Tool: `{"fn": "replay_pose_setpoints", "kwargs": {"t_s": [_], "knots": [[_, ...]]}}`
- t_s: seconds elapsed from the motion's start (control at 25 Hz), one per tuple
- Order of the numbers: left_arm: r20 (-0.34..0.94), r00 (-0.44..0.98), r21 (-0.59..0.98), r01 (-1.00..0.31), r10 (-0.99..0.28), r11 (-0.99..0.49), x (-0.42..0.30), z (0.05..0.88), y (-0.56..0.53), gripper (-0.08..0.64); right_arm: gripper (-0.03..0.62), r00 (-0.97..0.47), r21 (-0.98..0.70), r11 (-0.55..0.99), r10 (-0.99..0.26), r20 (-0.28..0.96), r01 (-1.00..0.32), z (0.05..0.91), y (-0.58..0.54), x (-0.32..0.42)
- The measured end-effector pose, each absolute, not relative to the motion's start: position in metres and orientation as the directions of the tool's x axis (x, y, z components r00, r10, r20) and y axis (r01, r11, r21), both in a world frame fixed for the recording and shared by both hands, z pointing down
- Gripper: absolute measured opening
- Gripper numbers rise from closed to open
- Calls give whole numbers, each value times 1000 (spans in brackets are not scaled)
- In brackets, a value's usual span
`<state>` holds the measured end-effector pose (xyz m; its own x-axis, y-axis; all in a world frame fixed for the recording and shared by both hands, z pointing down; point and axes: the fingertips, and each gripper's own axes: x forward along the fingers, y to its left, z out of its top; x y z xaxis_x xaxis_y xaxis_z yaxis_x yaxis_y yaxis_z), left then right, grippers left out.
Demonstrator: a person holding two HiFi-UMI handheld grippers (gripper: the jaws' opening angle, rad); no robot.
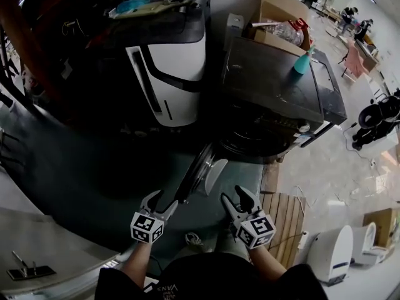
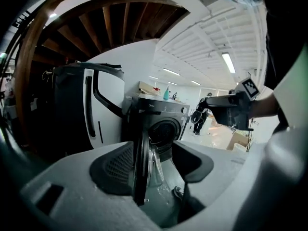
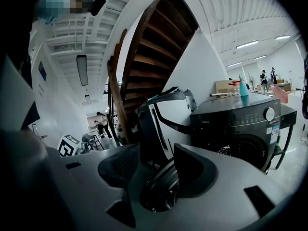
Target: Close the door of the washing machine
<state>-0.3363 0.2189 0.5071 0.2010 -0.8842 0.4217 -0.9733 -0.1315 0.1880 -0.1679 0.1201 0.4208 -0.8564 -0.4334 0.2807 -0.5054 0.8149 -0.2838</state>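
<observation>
My left gripper (image 1: 162, 202) has its jaws spread, and the washing machine door (image 1: 199, 165) stands edge-on between them, close against one pad; I cannot tell whether it touches. My right gripper (image 1: 235, 197) is just beside it, jaws likewise apart and gripping nothing, with the door's round glass showing beyond them. The door hangs swung wide from the dark washing machine (image 1: 275, 86), the drum mouth uncovered. A teal bottle (image 1: 302, 62) stands on the machine's top, a cardboard box (image 1: 275, 5) behind it. A white appliance (image 1: 178, 67) stands to the machine's left
</observation>
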Motion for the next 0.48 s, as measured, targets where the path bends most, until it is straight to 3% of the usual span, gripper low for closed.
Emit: {"fn": "replay_pose_setpoints", "kwargs": {"t_s": [0.48], "knots": [[552,245,195,-967,-797,-162,-334,595,135,255,198,-825,-310,778,-435,361,-546,477,65,-132]]}}
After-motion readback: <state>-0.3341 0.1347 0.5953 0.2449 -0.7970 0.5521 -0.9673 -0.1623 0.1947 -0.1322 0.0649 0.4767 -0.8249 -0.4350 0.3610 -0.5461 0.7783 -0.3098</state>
